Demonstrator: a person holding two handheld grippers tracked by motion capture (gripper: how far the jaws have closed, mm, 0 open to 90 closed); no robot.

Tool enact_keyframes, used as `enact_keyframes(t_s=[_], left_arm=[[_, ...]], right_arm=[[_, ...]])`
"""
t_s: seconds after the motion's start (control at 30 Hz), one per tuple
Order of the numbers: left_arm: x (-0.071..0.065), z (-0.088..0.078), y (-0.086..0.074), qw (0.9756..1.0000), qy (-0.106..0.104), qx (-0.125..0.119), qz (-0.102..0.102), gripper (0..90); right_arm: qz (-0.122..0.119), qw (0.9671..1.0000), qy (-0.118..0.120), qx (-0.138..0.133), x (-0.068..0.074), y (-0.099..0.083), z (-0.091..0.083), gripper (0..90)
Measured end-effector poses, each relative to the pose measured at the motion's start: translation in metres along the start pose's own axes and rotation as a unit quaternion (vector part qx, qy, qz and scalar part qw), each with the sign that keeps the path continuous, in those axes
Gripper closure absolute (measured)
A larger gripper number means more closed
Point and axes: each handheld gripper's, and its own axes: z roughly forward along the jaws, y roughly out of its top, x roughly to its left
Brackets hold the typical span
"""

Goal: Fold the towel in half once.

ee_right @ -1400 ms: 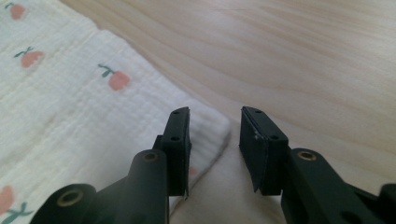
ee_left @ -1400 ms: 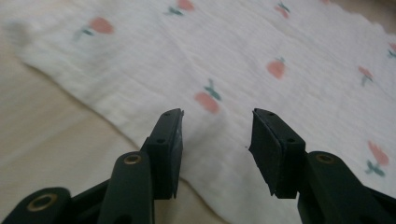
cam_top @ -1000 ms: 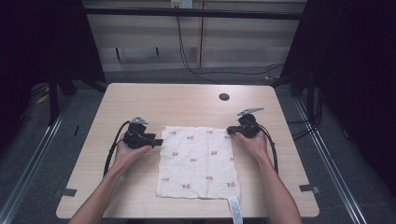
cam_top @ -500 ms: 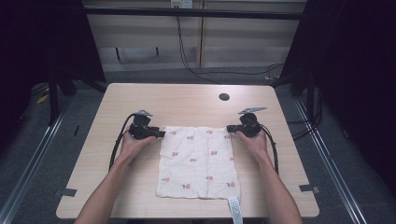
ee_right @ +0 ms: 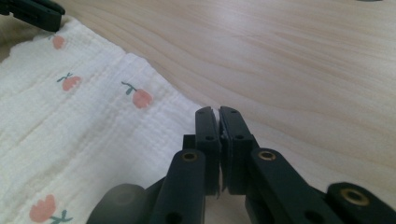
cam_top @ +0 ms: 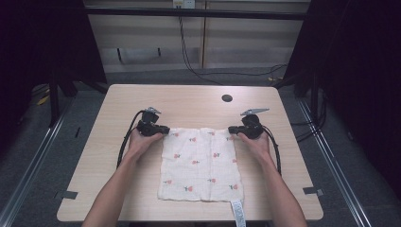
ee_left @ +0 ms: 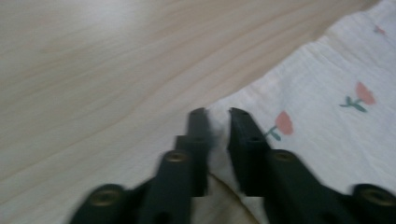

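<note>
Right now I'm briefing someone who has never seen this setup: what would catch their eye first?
Probably the white cloth with small red flowers, spread flat at the middle of the pale wooden table. Next, the two black grippers at its far corners: the left gripper has a gap between its jaws around the cloth's corner, while the right gripper is pinched shut on its corner.

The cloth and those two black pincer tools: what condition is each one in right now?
Cloth: spread flat on the table, its two far corners at the grippers.
Left gripper: jaws slightly apart around the cloth's corner, not yet closed.
Right gripper: jaws pressed together at the cloth's other far corner; a thin edge of cloth seems pinched between them.
Table: bare light wood beyond the cloth, with a small dark round spot near its far edge.
</note>
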Motion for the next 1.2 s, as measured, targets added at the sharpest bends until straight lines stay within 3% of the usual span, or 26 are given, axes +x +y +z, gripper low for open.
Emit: enact_keyframes(t_s=[0.03,0.2,0.23,0.5,0.7,0.97,1.1,1.2], left_arm=[[-0.001,0.000,-0.001,0.9997,-0.023,-0.009,-0.005,87.9],[-0.008,-0.008,0.000,0.9988,-0.036,-0.032,-0.003,88.3],[-0.008,-0.013,0.001,0.9978,-0.050,-0.044,0.000,88.3],[-0.010,-0.035,0.007,0.9977,-0.033,-0.055,0.024,88.3],[-0.013,-0.052,0.011,0.9955,-0.044,-0.079,0.027,88.2],[-0.019,-0.071,0.008,0.9945,-0.052,-0.083,0.039,88.2],[-0.023,-0.077,0.002,0.9915,-0.075,-0.102,0.030,88.3],[-0.027,-0.078,-0.002,0.9908,-0.078,-0.105,0.038,88.4]], right_arm=[[-0.001,1.0000,0.001,-0.001,0.000,0.000,0.000,87.5],[0.006,0.9999,0.004,-0.007,-0.003,0.000,-0.005,87.4],[0.006,0.9999,0.004,-0.012,-0.004,0.001,-0.009,87.5],[-0.003,0.9995,0.006,-0.032,0.004,0.008,-0.024,87.5],[-0.008,0.9990,0.011,-0.043,0.007,0.013,-0.033,87.5],[-0.007,0.9982,0.015,-0.058,0.009,0.015,-0.051,87.5],[-0.015,0.9981,0.024,-0.054,0.016,0.013,-0.058,87.5],[-0.023,0.9979,0.031,-0.052,0.023,0.012,-0.062,87.6]])
